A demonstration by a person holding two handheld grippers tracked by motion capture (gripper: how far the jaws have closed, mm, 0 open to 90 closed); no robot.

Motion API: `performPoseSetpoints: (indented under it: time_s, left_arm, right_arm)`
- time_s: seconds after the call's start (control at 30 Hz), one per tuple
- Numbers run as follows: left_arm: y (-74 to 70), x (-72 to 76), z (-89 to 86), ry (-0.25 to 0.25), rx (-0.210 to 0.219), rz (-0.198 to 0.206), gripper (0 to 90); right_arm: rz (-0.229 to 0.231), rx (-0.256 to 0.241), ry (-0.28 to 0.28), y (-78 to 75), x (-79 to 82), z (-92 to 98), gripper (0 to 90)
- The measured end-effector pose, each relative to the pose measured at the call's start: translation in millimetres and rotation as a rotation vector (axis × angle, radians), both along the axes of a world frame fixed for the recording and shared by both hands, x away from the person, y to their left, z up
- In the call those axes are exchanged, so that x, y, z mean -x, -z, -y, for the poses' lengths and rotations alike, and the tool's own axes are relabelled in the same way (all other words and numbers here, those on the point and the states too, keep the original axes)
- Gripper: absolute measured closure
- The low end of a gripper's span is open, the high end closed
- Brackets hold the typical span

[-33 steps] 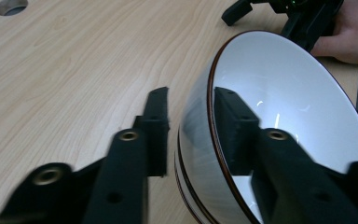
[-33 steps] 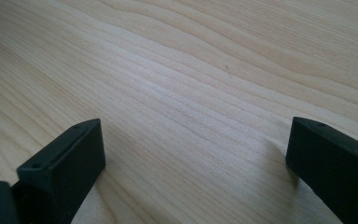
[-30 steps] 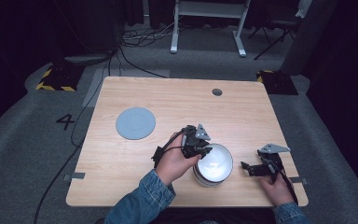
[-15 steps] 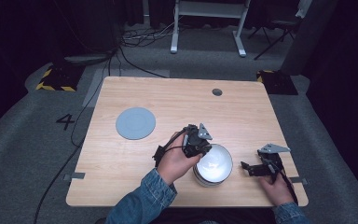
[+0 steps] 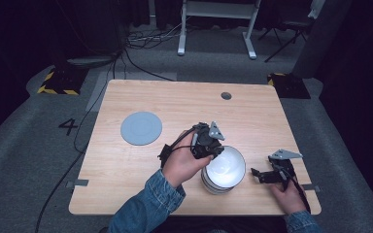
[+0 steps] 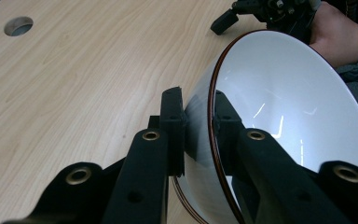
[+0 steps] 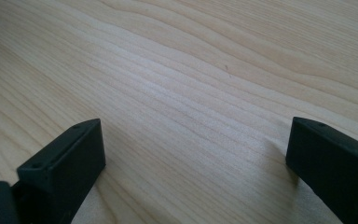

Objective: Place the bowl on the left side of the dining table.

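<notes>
A white bowl (image 5: 227, 166) with a thin dark rim tops a short stack of bowls (image 5: 212, 187) near the table's front edge. My left gripper (image 5: 208, 145) is shut on that top bowl's far-left rim. In the left gripper view the bowl (image 6: 284, 102) stands tilted, its wall pinched between the two black jaws of my left gripper (image 6: 198, 109), with another bowl's rim (image 6: 182, 197) showing below. My right gripper (image 5: 255, 174) rests low on the table to the right of the stack, open; nothing but bare wood lies inside my right gripper (image 7: 196, 154).
A flat blue-grey round plate (image 5: 141, 128) lies on the left half of the wooden table (image 5: 184, 104). A small cable hole (image 5: 226, 95) sits near the far edge. The person's right hand (image 6: 336, 33) is just beyond the bowl.
The left gripper has shifted very slightly at the bowl's rim. The right gripper has stayed where it was.
</notes>
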State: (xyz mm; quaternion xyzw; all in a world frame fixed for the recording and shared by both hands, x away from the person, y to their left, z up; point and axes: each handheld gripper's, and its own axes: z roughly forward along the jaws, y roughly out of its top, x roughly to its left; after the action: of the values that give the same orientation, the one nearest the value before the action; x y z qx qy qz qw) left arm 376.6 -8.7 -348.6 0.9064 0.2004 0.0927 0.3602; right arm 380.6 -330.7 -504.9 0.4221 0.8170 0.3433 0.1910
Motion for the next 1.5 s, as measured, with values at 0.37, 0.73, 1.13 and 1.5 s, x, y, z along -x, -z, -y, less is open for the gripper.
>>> performPoseSetpoints:
  time_s: [0.37, 0.73, 1.13, 1.5]
  left_arm:
    - [-10.9, -2.8, -4.0, 0.005, 0.022, 0.005, 79.1]
    - [-22.9, -17.8, -18.6, -0.051, 0.088, 0.02, 78.9]
    - [-23.4, -31.0, -23.5, -0.106, 0.145, 0.043, 78.6]
    - [-18.7, -36.9, -48.9, -0.2, 0.151, 0.05, 78.5]
  right_arm:
    - [-0.001, -0.006, 0.003, 0.0, 0.1, -0.5, 4.7]
    - [0.0, 0.0, 0.0, 0.0, 0.0, 0.0, 4.7]
    - [0.0, 0.0, 0.0, 0.0, 0.0, 0.0, 4.7]
    - [0.001, 0.005, -0.001, 0.0, -0.7, 0.2, 4.6]
